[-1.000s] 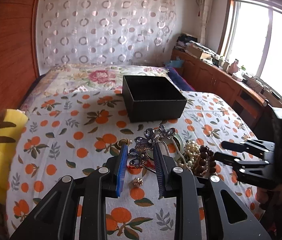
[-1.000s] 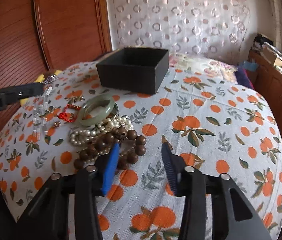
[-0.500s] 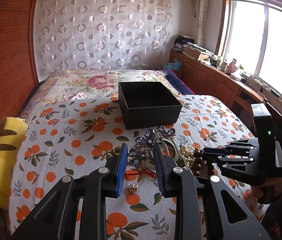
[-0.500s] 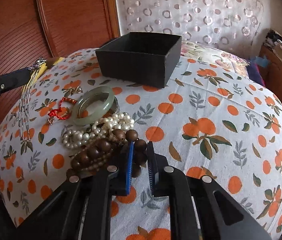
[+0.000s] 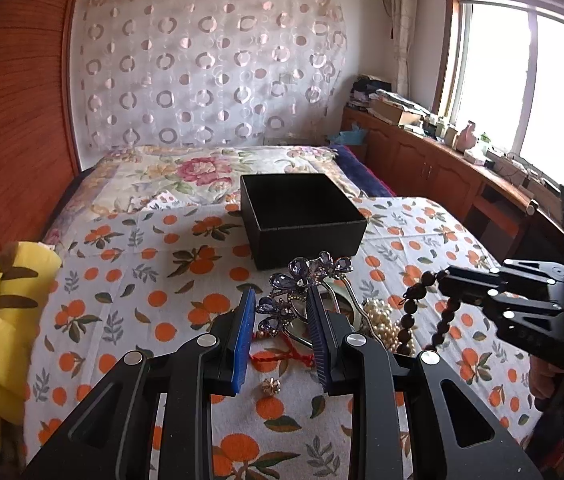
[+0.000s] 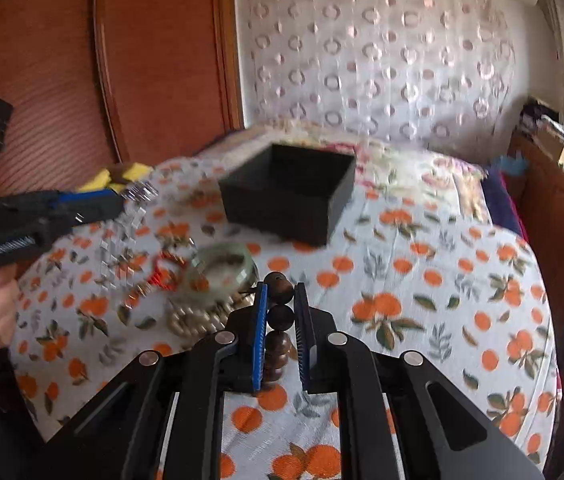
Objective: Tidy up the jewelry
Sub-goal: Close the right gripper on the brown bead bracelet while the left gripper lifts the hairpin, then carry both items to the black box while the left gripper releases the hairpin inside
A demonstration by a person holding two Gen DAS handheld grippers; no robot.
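Note:
An open black box point(image 5: 298, 216) point(image 6: 294, 196) stands on the orange-print bedspread. My left gripper point(image 5: 279, 312) is shut on a purple jewelled hair ornament point(image 5: 302, 280) and holds it above the bed; its crystal strands hang in the right wrist view point(image 6: 121, 248). My right gripper point(image 6: 279, 308) is shut on a brown wooden bead bracelet point(image 6: 279, 316), lifted off the bed; the beads dangle in the left wrist view point(image 5: 414, 312). A pearl strand point(image 5: 382, 320), a green jade bangle point(image 6: 221, 268) and a red cord point(image 5: 282, 354) lie on the bed.
A small gold bead point(image 5: 270, 386) lies below my left gripper. A yellow plush toy point(image 5: 5, 320) sits at the bed's left edge. A wooden headboard point(image 6: 141, 60) stands behind, and a wooden cabinet point(image 5: 442, 168) runs under the window at right.
My right gripper closed on the brown bead bracelet and lifted it off the pile. My left gripper rose a little with the hair ornament.

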